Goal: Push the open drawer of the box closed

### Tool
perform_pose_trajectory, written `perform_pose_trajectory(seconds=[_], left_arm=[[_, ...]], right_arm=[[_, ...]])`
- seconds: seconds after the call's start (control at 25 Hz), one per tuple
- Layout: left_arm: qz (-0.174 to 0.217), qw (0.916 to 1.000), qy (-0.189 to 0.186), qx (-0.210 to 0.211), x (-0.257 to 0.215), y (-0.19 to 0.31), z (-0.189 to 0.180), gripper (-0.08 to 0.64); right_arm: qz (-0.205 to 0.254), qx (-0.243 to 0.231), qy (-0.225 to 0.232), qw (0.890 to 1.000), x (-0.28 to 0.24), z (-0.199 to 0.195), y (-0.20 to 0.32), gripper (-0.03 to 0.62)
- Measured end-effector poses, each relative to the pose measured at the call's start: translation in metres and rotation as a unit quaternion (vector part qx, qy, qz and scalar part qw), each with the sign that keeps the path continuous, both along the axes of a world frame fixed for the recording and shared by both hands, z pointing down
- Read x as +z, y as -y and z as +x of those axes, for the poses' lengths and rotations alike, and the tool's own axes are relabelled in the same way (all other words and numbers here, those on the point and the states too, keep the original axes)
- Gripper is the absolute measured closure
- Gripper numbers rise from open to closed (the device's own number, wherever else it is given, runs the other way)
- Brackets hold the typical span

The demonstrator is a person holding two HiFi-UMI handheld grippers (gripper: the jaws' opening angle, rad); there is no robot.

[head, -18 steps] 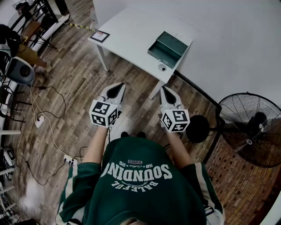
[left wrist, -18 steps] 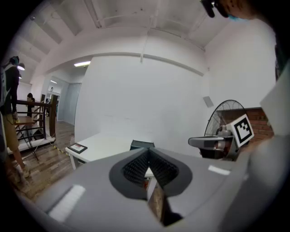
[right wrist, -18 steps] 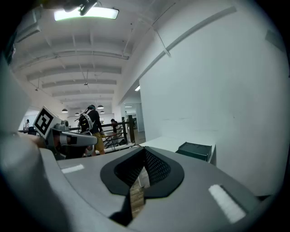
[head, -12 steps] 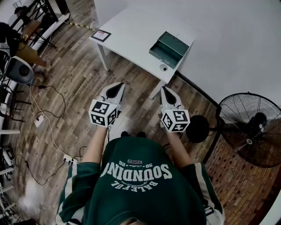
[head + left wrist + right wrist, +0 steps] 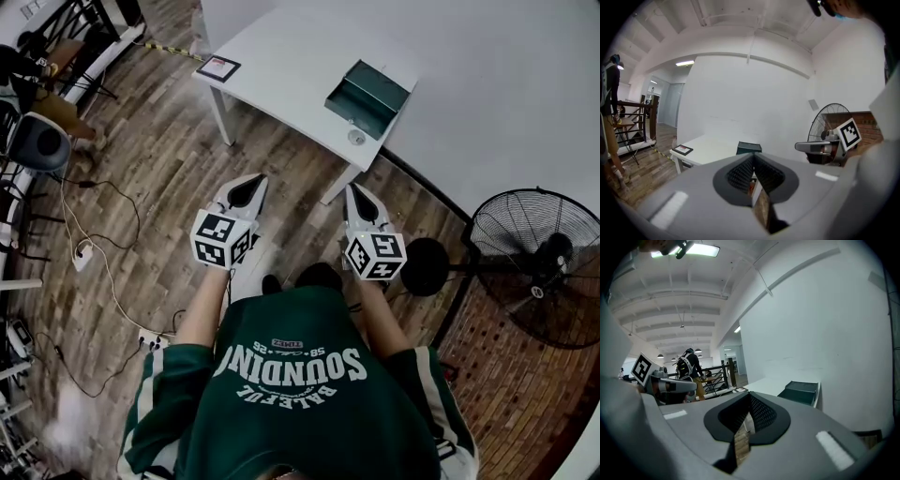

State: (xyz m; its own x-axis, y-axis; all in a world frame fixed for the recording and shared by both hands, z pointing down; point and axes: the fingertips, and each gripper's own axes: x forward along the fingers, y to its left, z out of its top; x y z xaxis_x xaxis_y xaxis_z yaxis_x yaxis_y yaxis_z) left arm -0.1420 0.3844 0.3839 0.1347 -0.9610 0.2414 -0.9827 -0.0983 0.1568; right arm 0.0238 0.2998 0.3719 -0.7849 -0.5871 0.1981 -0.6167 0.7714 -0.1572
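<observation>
A dark green box (image 5: pixel 367 97) lies on the near right end of a white table (image 5: pixel 281 56), its drawer pulled open toward the table edge. It also shows far ahead as the box (image 5: pixel 749 148) in the left gripper view and the box (image 5: pixel 801 392) in the right gripper view. Both grippers hang over the wooden floor, well short of the table. My left gripper (image 5: pixel 250 182) is shut and holds nothing. My right gripper (image 5: pixel 355 190) is likewise shut and empty. Their tips point at the table.
A small round object (image 5: pixel 355 137) sits by the box near the table corner, and a framed card (image 5: pixel 217 67) lies at the table's left end. A standing fan (image 5: pixel 542 267) with a black round base (image 5: pixel 427 266) stands right. Cables (image 5: pixel 89 253) trail on the floor left.
The person has stepped forward; a shoe now shows ahead of the torso and the table has shifted slightly in view. Both grippers stay shut and level.
</observation>
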Motion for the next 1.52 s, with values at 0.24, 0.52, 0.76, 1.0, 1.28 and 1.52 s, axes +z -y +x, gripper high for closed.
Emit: perform_pose_trajectory(seconds=[0.24,0.52,0.76,1.0,1.28,1.52], left_arm=[[-0.008,0.9998,-0.006,0.015,0.008,0.004,-0.005,0.508],[-0.015,0.9993,-0.008,0.032,0.018,0.033,-0.014,0.508],[-0.029,0.9987,-0.010,0.041,0.030,0.081,-0.037,0.508],[-0.042,0.9979,-0.010,0.049,0.037,0.150,-0.043,0.508],[-0.052,0.9971,-0.013,0.055,0.039,0.254,-0.038,0.508],[-0.062,0.9968,-0.009,0.050,0.041,0.330,-0.034,0.508]], right_arm=[[-0.008,0.020,-0.006,1.000,0.005,0.002,0.000,0.591],[-0.016,0.038,-0.011,0.999,0.014,-0.003,0.025,0.591],[-0.029,0.049,-0.016,0.998,0.028,-0.024,0.072,0.591],[-0.036,0.059,-0.015,0.998,0.033,-0.032,0.142,0.591],[-0.037,0.059,-0.022,0.997,0.032,-0.033,0.246,0.591],[-0.036,0.053,-0.019,0.998,0.030,-0.035,0.329,0.591]])
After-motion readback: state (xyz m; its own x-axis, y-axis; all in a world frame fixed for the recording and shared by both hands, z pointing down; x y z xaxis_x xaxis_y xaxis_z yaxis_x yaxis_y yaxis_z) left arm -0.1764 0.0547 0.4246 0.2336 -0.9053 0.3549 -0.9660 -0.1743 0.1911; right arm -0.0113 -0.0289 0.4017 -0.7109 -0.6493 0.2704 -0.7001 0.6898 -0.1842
